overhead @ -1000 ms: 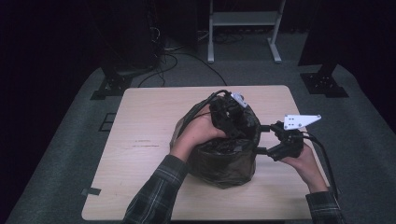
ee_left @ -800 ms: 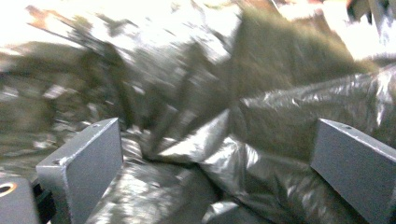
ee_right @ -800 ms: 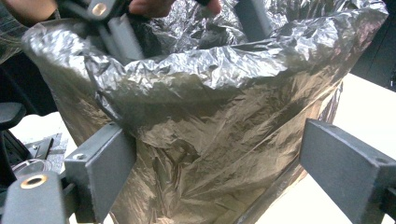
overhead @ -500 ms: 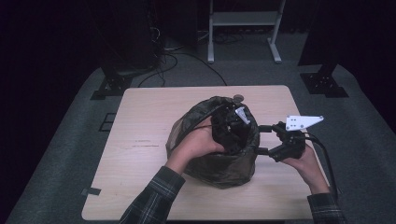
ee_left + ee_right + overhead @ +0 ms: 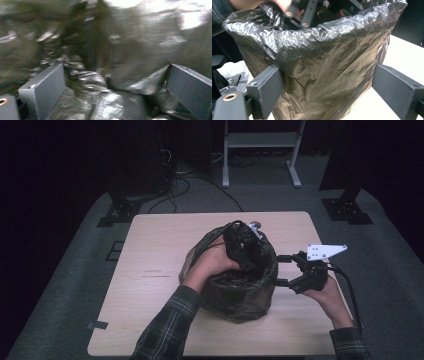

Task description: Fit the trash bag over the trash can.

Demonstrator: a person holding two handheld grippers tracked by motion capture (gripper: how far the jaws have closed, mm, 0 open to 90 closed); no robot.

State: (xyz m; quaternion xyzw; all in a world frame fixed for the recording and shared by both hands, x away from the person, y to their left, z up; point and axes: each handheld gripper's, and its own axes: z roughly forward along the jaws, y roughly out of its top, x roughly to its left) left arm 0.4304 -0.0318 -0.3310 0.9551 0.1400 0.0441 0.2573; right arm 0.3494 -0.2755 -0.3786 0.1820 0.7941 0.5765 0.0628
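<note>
Two grippers work at one dark plastic bag (image 5: 235, 287), which stands near the middle of the pale wooden table (image 5: 150, 270), a little toward the near right. From the high view, the left gripper (image 5: 245, 249) reaches down into the bag's open mouth, the person's left hand (image 5: 212, 267) gripping it at the rim, while the right gripper (image 5: 286, 270) sits just beside the bag's right side, held by the right hand (image 5: 327, 292), with its grey three-cornered plate (image 5: 325, 251) on top. The left gripper view gives what the high view cannot: the bag's inside, a blurred run of crumpled, glossy film, with that gripper's two jaws spread wide and film lying between them, nothing clamped. What the bag holds, if anything, cannot be told from the blur. The right gripper view shows the bag's outer wall close up: thin, wrinkled, brownish-black and slightly see-through, its rim rolled and standing up. This gripper's jaws are also parted, set to either side of the bag wall without pinching it. Past the rim in that view, the left gripper's black frame and the left hand show inside the bag mouth. A plaid sleeve (image 5: 167, 330) covers the left forearm.
</note>
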